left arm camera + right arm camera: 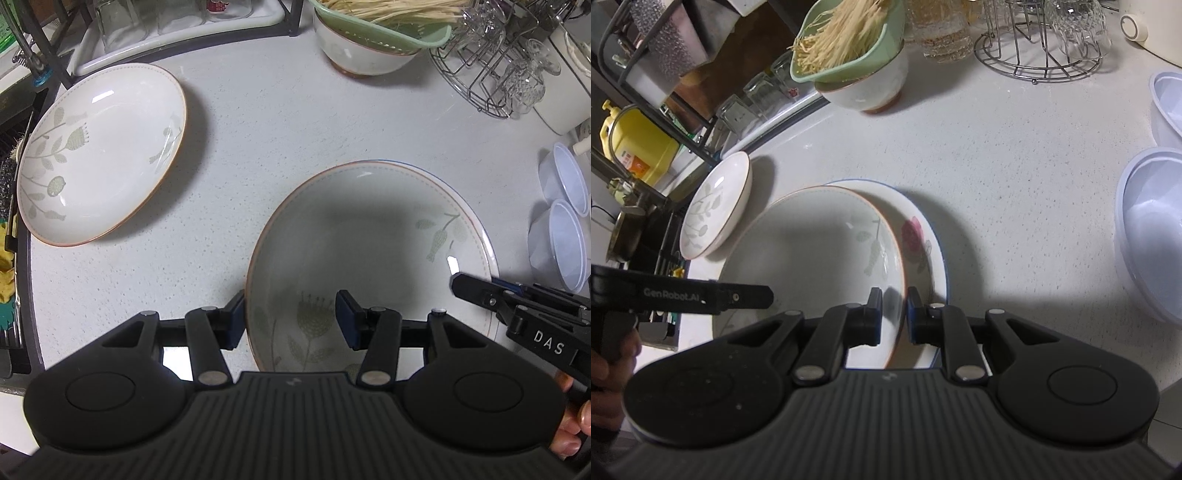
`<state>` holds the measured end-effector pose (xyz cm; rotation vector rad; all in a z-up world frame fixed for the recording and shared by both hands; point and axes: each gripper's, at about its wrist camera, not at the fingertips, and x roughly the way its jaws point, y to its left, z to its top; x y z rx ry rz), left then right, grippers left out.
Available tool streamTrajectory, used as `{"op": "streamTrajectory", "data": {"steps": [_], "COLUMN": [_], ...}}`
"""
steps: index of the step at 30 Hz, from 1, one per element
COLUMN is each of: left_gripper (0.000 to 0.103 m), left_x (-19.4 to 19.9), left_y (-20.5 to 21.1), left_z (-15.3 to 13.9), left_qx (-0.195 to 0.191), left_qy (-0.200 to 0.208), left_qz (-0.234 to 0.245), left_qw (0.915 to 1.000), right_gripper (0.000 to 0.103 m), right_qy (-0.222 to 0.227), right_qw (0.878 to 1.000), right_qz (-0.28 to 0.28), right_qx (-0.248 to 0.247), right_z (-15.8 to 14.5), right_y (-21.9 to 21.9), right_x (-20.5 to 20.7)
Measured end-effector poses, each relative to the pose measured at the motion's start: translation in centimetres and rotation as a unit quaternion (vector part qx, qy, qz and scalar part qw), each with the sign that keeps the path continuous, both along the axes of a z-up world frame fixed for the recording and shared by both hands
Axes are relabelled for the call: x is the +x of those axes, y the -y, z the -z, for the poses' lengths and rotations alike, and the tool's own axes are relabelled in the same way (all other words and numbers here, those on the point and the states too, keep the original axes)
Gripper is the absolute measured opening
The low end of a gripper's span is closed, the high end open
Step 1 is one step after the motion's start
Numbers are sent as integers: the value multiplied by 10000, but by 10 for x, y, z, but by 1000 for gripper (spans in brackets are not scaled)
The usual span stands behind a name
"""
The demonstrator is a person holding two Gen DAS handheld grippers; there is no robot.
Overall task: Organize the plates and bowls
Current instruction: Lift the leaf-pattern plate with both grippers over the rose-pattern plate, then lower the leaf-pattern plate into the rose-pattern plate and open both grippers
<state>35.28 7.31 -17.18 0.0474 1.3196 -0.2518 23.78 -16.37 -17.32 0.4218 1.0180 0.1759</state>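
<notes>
A leaf-patterned plate with an orange rim [369, 236] [812, 251] lies on a blue-rimmed rose plate [919, 236] on the white counter [280, 122]. My left gripper [291, 321] is open, its fingers astride the top plate's near-left rim, apart from it. My right gripper [894, 314] is shut on the top plate's right rim, and it shows at the right of the left wrist view [480, 291]. A second leaf-patterned plate [99, 151] [716, 206] lies apart at the left.
A white bowl holding a green colander of noodles [369, 40] [857, 66] stands at the back. A wire glass rack [491, 70] [1038, 48] is at back right. Clear plastic bowls [561, 221] [1152, 229] sit at the right. A sink edge [22, 206] borders the left.
</notes>
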Motion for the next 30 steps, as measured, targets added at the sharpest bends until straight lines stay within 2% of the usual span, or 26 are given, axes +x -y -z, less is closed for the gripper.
{"op": "streamTrajectory", "data": {"steps": [8, 12, 21, 25, 30], "left_gripper": [55, 55, 55, 55, 62], "left_x": [0, -5, -22, -30, -43], "left_y": [-6, -14, -22, -19, -16], "left_z": [-5, -16, -60, -81, -113], "left_qx": [-174, -382, -703, -680, -705], "left_qy": [71, 226, 839, 1131, 1593], "left_qz": [-195, -343, -493, -412, -321], "left_qw": [9996, 9984, 9928, 9904, 9842], "right_gripper": [18, 18, 18, 18, 18], "right_qy": [122, 352, 797, 1022, 1370], "right_qw": [9996, 9986, 9959, 9940, 9896], "right_qz": [165, 197, 176, 152, 185], "right_qx": [-168, -349, -382, -356, -405], "right_z": [-6, -18, -54, -75, -104], "right_y": [1, 0, 3, 4, 7], "right_x": [0, -2, -13, -21, -33]}}
